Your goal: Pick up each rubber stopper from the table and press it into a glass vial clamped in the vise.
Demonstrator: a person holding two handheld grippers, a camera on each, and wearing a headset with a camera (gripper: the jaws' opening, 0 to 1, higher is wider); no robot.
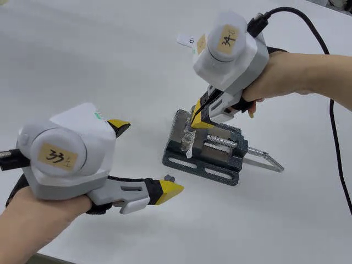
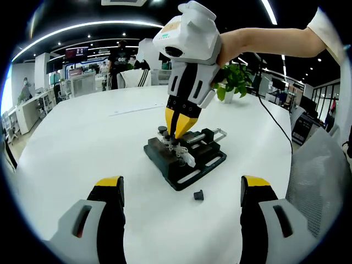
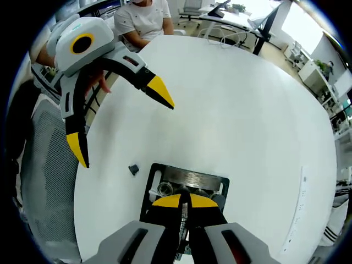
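**All three views share the vise [image 1: 206, 159]**

Your headset camera looks forward and down across the white table [image 1: 82, 66], with the vise right of centre. Your left gripper view sits low near the tabletop and faces the vise from further back, catching the right gripper [image 2: 177, 135] above it. Your right gripper view points steeply down, close over the vise, with the left gripper [image 3: 127, 133] at upper left.

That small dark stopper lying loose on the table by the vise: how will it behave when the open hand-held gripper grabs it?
The stopper looks tiny beside the left hand-held gripper, so it is probably very light and may skid on the smooth white table if nudged. It looks short and stubby, so it likely sits stable, though it could roll if tipped.
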